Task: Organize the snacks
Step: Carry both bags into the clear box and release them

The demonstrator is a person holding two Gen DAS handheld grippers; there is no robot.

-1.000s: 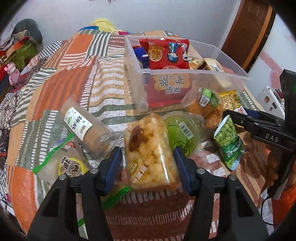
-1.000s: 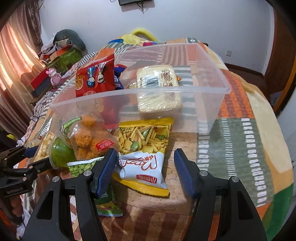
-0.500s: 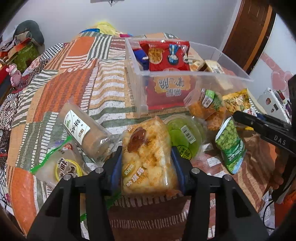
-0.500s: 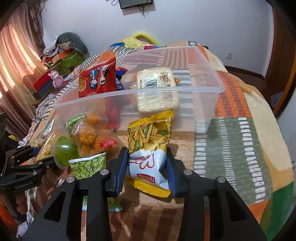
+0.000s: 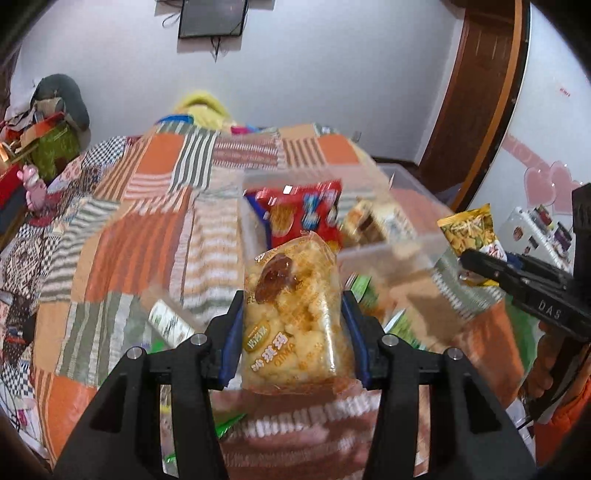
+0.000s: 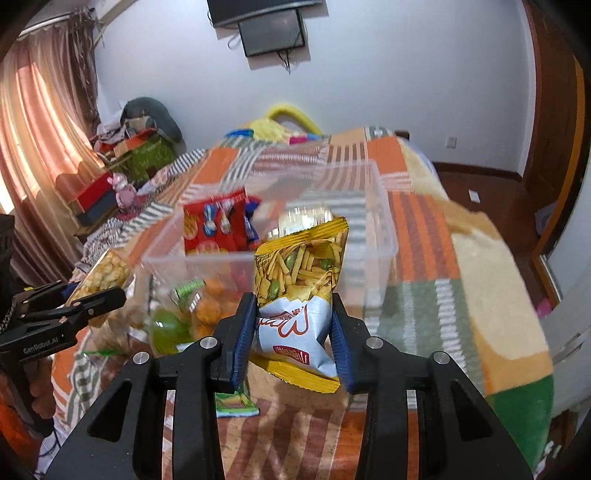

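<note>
Left gripper (image 5: 291,338), black with blue pads: clamped on clear-wrapped block of golden puffed-rice cake (image 5: 291,314), pads pressed on its two long sides. Long axis along the fingers, far end tipped up toward clear rectangular plastic bin (image 6: 382,236); lifted clear of the quilt, in front of the bin's near wall.

Right gripper (image 6: 293,334), same make: closed tight on yellow-and-white foil bag of mixed sticks and green peas (image 6: 299,291), pinched at its white lower half. Long axis along the fingers, yellow top toward the bin, bottom seam toward the camera; raised, just short of the bin's near rim.

Beside the bin's near wall, on the quilt: green jelly cup (image 6: 168,328), clear pouch of orange fried balls (image 6: 208,306), green pea packet (image 6: 236,402), white-labelled clear roll (image 5: 170,325), all blurred.

Inside the bin: red printed snack bag (image 6: 216,225) standing upright at its left end; pale wrapped packet (image 6: 303,218) further right.

Under the bin: patchwork quilt in orange, green and grey stripes (image 6: 424,229), spread over a bed.

Beyond the bin: pile of clothes and boxes (image 6: 140,136) left, pink curtains (image 6: 40,122), white wall with dark mounted screen (image 6: 271,31), brown wooden door (image 5: 476,92) right.
</note>
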